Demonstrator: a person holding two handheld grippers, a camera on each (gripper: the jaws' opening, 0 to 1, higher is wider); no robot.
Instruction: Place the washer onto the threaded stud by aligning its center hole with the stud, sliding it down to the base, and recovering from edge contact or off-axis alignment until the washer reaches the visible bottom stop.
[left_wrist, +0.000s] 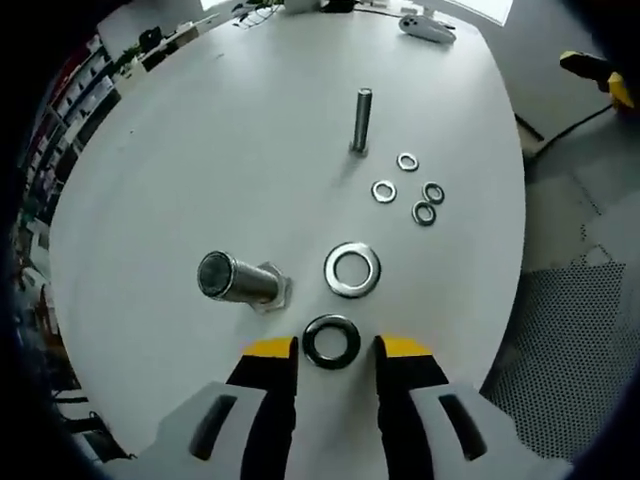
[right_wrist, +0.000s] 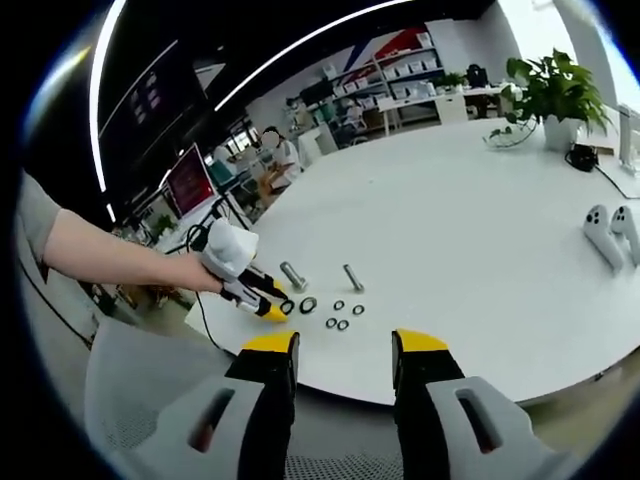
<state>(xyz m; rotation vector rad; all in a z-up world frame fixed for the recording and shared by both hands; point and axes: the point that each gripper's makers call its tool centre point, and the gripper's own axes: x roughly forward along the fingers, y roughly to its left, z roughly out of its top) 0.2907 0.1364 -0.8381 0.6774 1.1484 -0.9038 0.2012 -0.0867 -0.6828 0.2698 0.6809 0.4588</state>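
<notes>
A thick threaded stud (left_wrist: 240, 278) stands on its hex base at the near left of the white table (left_wrist: 200, 150). A thin stud (left_wrist: 361, 118) stands farther back. A large silver washer (left_wrist: 352, 270) lies flat beside the thick stud. A dark washer (left_wrist: 331, 341) lies on the table between the tips of my left gripper (left_wrist: 337, 350), which is open, with a small gap on each side. In the right gripper view my right gripper (right_wrist: 343, 348) is open and holds nothing, back from the table edge. There a person's hand holds the left gripper (right_wrist: 262, 297) next to the two studs (right_wrist: 293, 276).
Several small washers (left_wrist: 408, 187) lie to the right of the thin stud. White controllers (right_wrist: 608, 232) and a potted plant (right_wrist: 548, 90) stand on the far part of the table. The table edge (left_wrist: 505, 260) drops to the floor at the right.
</notes>
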